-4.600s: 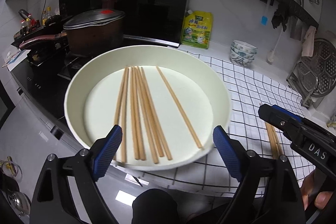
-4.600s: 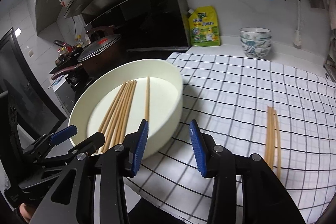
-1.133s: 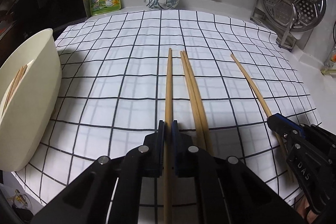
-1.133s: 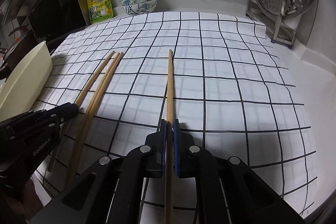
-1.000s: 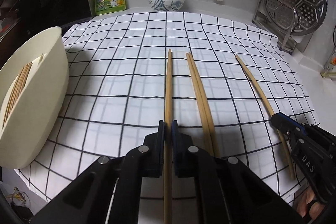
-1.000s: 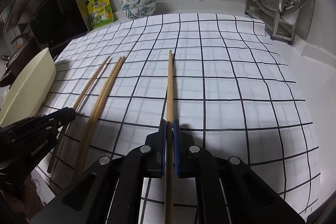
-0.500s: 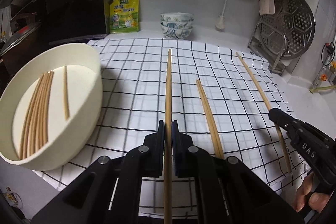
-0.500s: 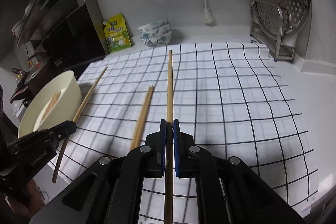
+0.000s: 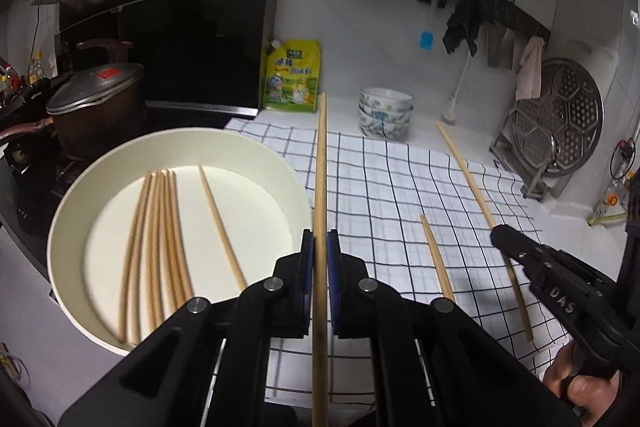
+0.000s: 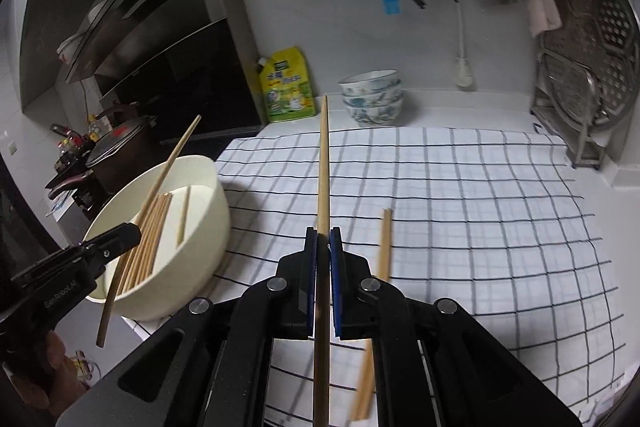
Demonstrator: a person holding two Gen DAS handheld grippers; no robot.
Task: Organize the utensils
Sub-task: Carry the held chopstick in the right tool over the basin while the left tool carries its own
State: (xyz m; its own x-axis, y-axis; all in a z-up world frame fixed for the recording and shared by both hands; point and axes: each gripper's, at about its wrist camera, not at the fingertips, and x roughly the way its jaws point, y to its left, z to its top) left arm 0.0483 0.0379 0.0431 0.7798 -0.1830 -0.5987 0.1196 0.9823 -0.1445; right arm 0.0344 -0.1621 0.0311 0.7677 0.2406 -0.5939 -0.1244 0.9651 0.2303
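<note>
Left gripper point(image 9: 320, 259) is clamped on one chopstick point(image 9: 320, 187), which runs straight up the middle of its own view; the stick's lower end is cut off by the picture's edge. From the right wrist camera this same gripper point(image 10: 132, 233) shows at the left edge, its stick point(image 10: 160, 187) slanting over the bowl point(image 10: 208, 211), and the hand point(image 10: 36, 383) under it is dark and only partly in view.

Right gripper point(image 10: 323, 259) is likewise closed tight on a second chopstick point(image 10: 323, 167), whose near end also runs out of frame. In the left wrist view it point(image 9: 500, 235) comes in from the right, with the stick point(image 9: 472, 179) crossing above the checked cloth point(image 9: 380, 187); part of a hand point(image 9: 580, 387) shows at the lower right corner.

Chopsticks point(image 9: 160, 247) lie in the cream bowl point(image 9: 280, 163), which sits at the left end of the bench, at the cloth's edge beside the stove. Their near ends are blurred and partly hidden by the gripper's arm, so the count is unsure. Another two sticks point(image 9: 436, 259) rest on the cloth between the grippers; they lie so close that they read almost as one, and in the right wrist view they point(image 10: 384, 247) are smeared by motion and half hidden behind the gripper.

Behind stand a yellow pouch point(image 9: 292, 75) and stacked bowls point(image 9: 386, 111).
</note>
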